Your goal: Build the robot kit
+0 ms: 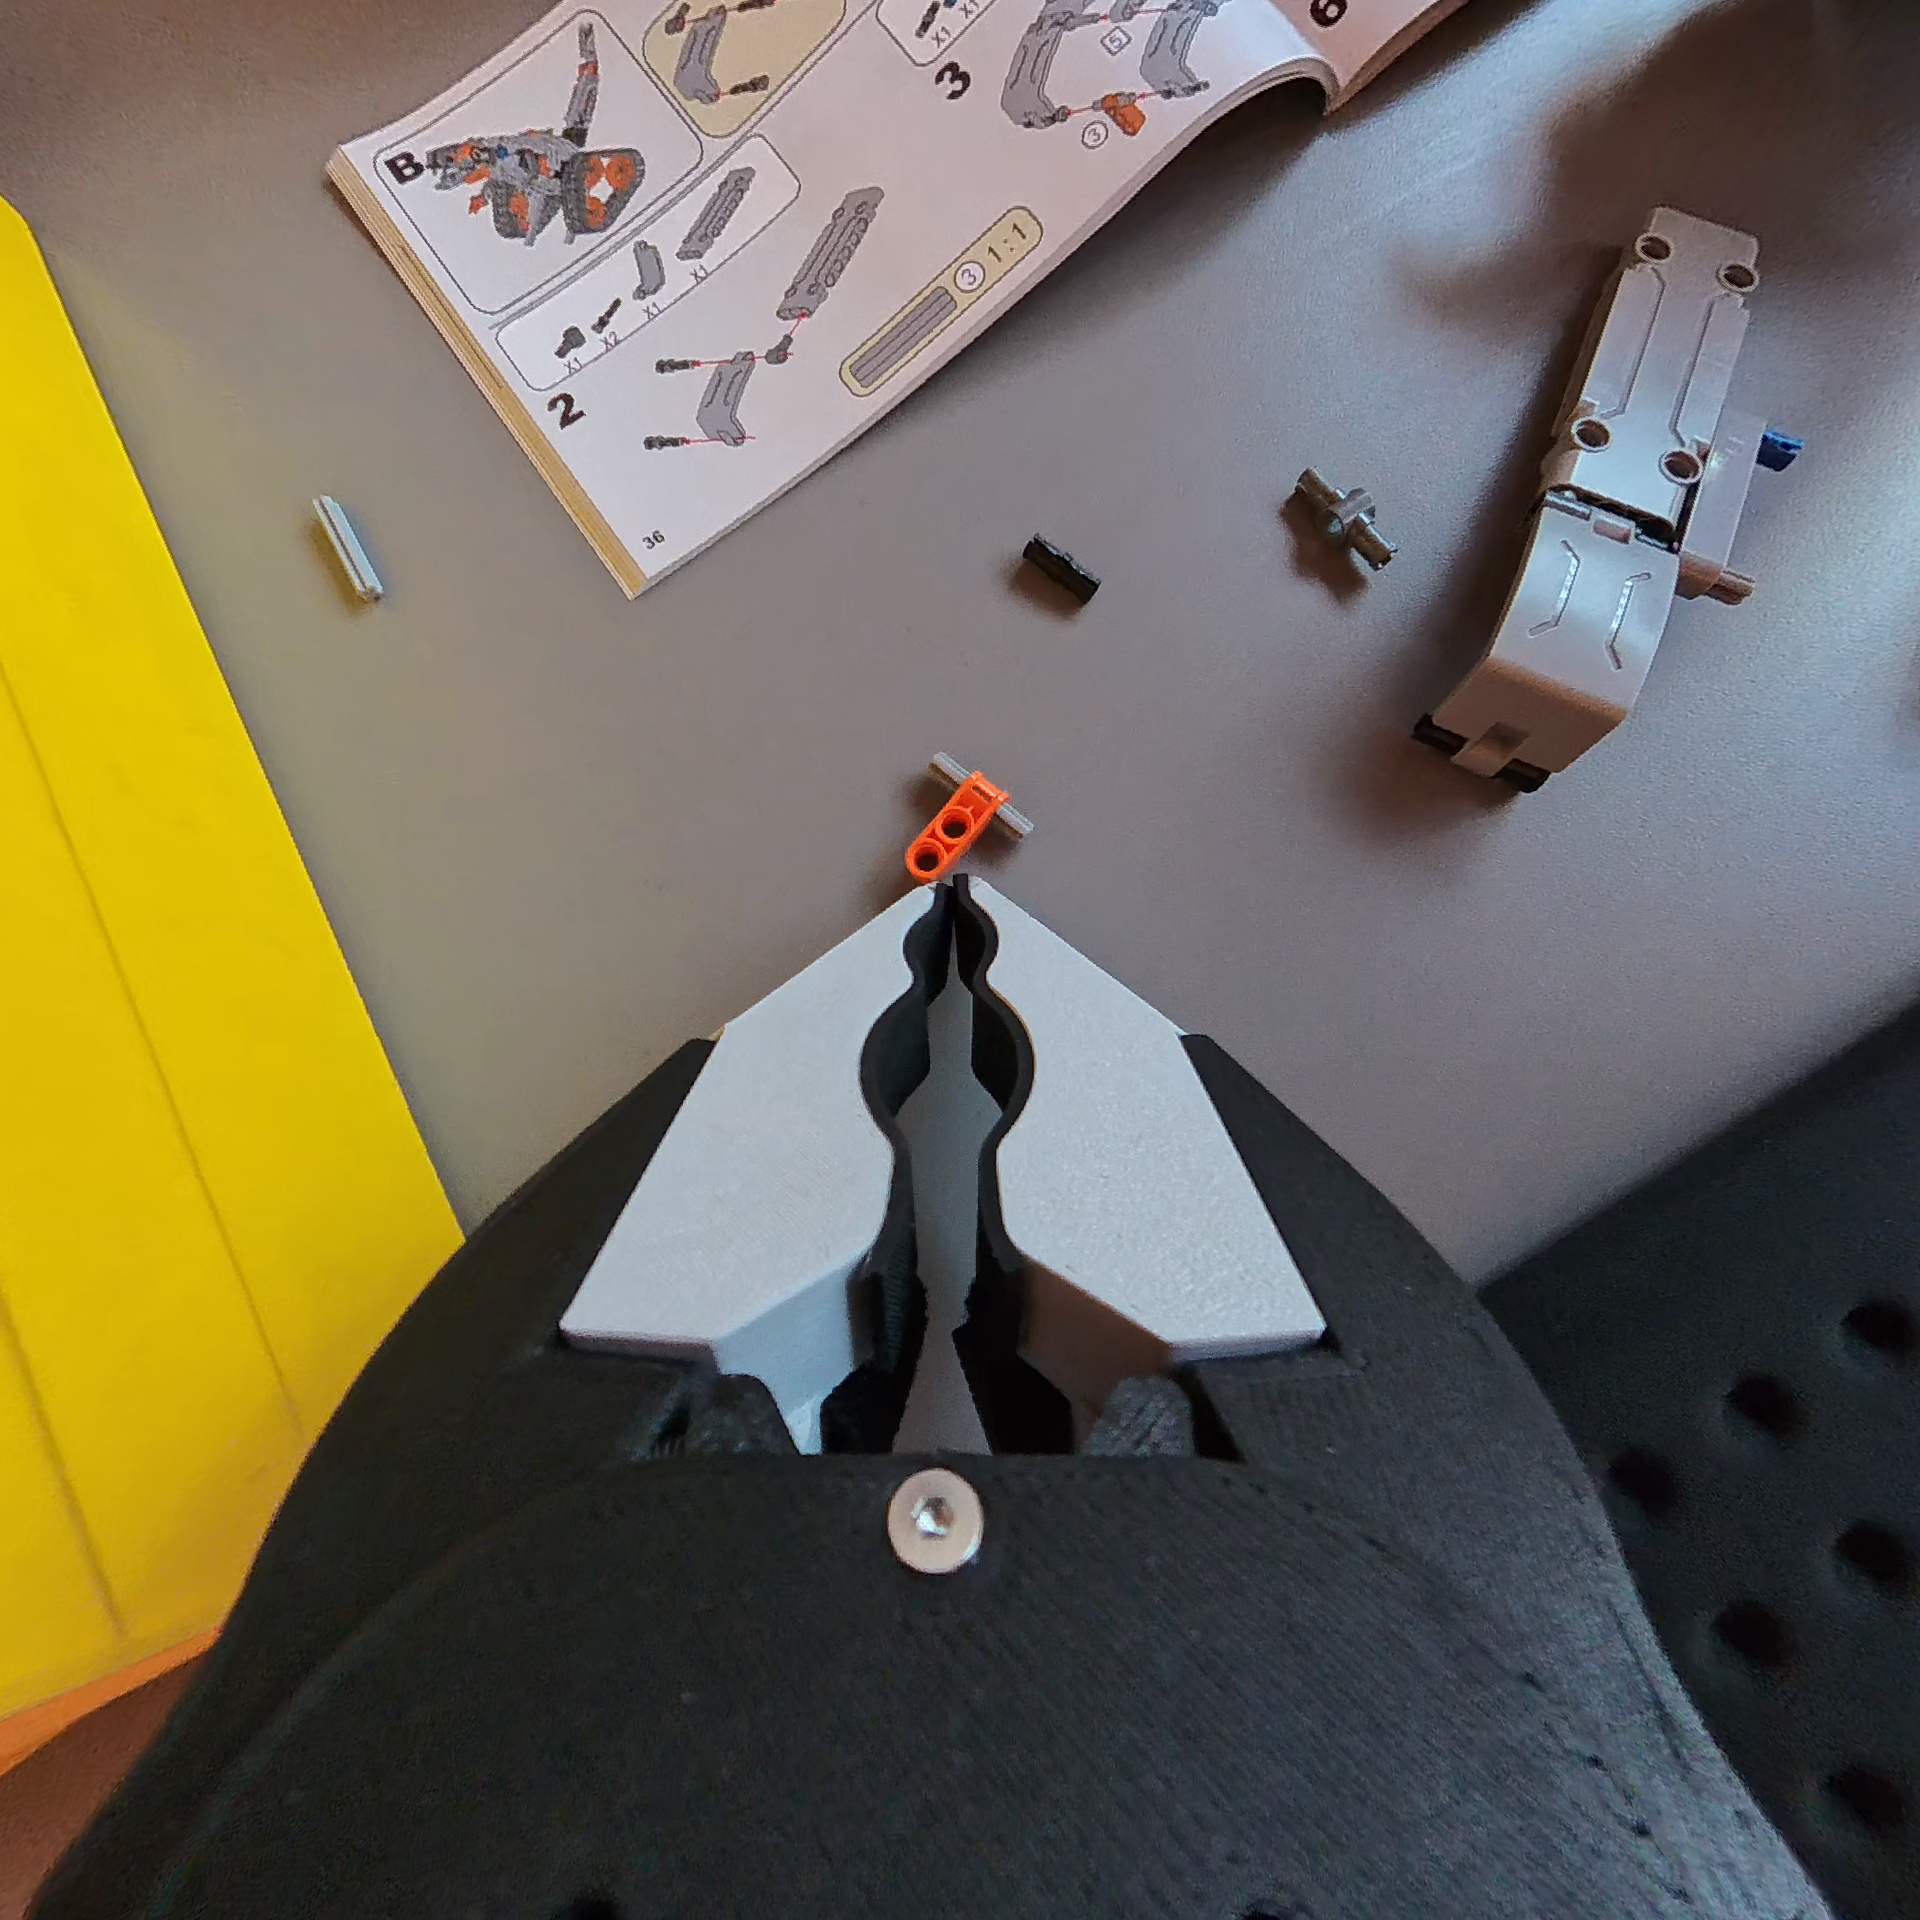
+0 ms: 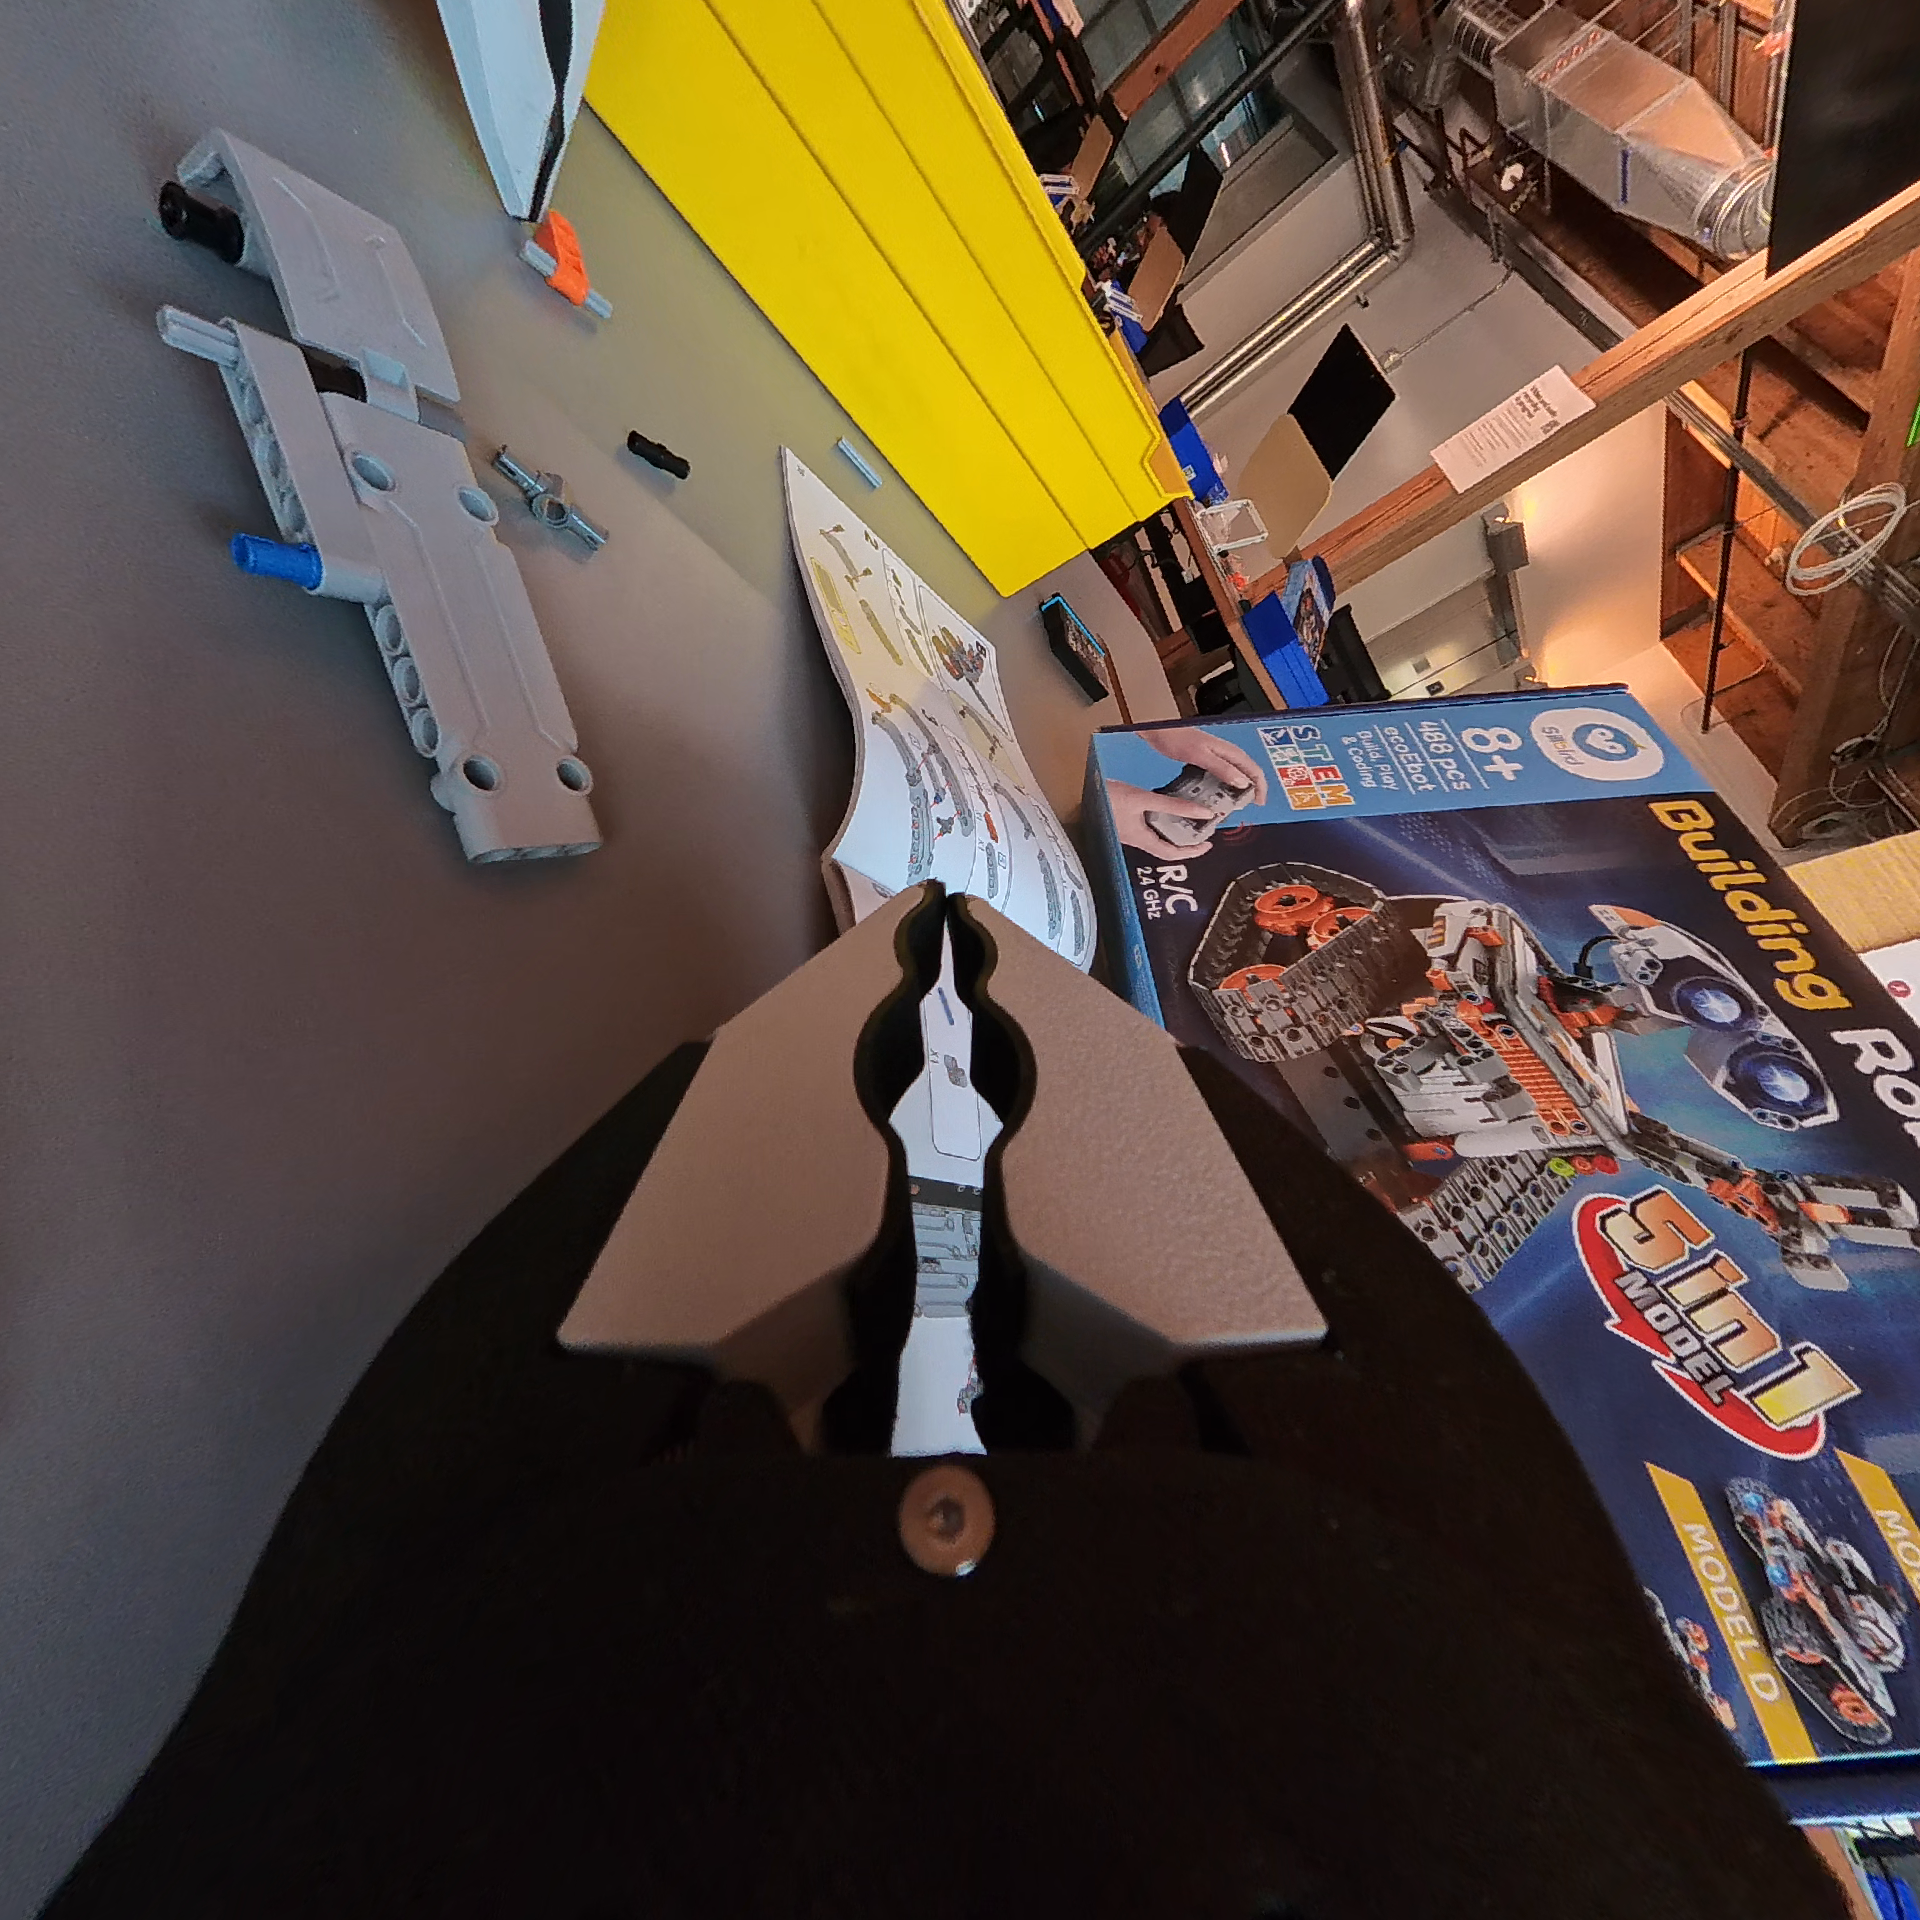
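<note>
In the left wrist view my left gripper [image 1: 952, 885] is shut, with nothing between its pads. Its tips rest right at the near end of a small orange connector [image 1: 954, 826], which lies on the grey table [image 1: 582, 810] with a short grey axle [image 1: 1016, 821] through its far end. The right wrist view shows the same connector [image 2: 564, 252] at the tip of the left gripper's white fingers [image 2: 520, 94]. My right gripper [image 2: 948, 896] is shut and empty, above the near edge of an open instruction booklet [image 2: 935, 727].
A grey panel assembly [image 1: 1621, 499] with a blue pin lies to the right. A black pin [image 1: 1060, 566], a grey cross-shaped axle piece [image 1: 1343, 516] and a loose light-grey axle [image 1: 348, 548] lie on the table. A yellow board [image 1: 156, 935] runs along the left. The kit's blue box [image 2: 1455, 1039] is beside the booklet [image 1: 790, 239]. My hands' fingertips stand some 20 cm from each other. The black pin [image 1: 1060, 566] is closer to my left gripper, around 6 cm from its tips; the right tips are 15 cm off.
</note>
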A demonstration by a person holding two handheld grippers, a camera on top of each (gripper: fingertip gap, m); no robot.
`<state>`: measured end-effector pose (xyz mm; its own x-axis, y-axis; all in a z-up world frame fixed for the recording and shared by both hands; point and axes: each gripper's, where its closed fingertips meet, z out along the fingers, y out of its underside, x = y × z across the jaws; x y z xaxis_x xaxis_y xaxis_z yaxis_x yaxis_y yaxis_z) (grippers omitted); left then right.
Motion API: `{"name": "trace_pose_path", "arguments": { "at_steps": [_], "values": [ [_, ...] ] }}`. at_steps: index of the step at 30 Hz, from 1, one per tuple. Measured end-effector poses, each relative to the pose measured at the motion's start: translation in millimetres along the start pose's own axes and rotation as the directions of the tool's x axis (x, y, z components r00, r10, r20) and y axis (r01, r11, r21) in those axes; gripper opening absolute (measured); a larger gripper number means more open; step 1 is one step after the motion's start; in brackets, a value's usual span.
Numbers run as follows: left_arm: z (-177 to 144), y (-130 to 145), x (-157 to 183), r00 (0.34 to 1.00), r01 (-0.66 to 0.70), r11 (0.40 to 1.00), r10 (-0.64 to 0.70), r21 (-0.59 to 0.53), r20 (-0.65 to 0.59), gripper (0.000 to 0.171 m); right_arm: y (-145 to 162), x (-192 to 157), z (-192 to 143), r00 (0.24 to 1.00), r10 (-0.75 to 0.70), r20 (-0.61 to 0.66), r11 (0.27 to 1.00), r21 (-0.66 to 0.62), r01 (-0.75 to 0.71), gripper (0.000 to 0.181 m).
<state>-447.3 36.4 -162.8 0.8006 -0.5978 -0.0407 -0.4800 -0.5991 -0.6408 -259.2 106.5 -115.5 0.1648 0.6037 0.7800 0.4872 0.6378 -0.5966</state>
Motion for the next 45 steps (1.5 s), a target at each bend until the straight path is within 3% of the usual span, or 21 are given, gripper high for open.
{"name": "trace_pose_path", "arguments": {
  "at_steps": [10, 16, 22, 30, 35, 40, 45],
  "values": [
    [-5, 0, 2, 1.000, 0.008, 0.999, -0.008, 0.031, 0.000, 0.000, 1, -2, 1, 1.000, -0.014, 0.005, 1.000, -0.009, 0.014, 0.000],
    [-6, -6, -7, 0.999, 0.033, 0.999, -0.033, 0.036, 0.000, 0.019, 2, -3, 1, 1.000, -0.016, 0.012, 1.000, -0.012, 0.016, 0.000],
    [3, -6, -3, 0.994, 0.056, 0.998, -0.055, 0.008, -0.089, 0.017, 3, -5, 2, 0.999, -0.027, 0.019, 0.999, -0.017, 0.028, 0.000],
    [6, -11, -1, 0.996, -0.019, 0.999, 0.023, 0.049, -0.083, 0.006, 3, -5, 2, 0.999, -0.028, 0.020, 0.999, -0.020, 0.029, 0.000],
    [-13, -41, 7, 0.991, 0.066, 0.971, -0.036, 0.230, -0.132, 0.006, 4, -5, 3, 0.999, -0.034, 0.021, 0.999, -0.025, 0.034, 0.000],
    [-41, -82, 38, 0.963, 0.204, 0.864, -0.092, 0.460, -0.255, 0.005, 4, -3, 3, 0.999, -0.032, 0.009, 0.999, -0.022, 0.032, 0.000],
    [-43, -91, 59, 0.997, 0.076, 0.840, -0.046, 0.538, -0.070, 0.006, -9, 29, -7, 0.991, 0.092, -0.095, 0.995, -0.021, -0.094, 0.000]
  ]
}}
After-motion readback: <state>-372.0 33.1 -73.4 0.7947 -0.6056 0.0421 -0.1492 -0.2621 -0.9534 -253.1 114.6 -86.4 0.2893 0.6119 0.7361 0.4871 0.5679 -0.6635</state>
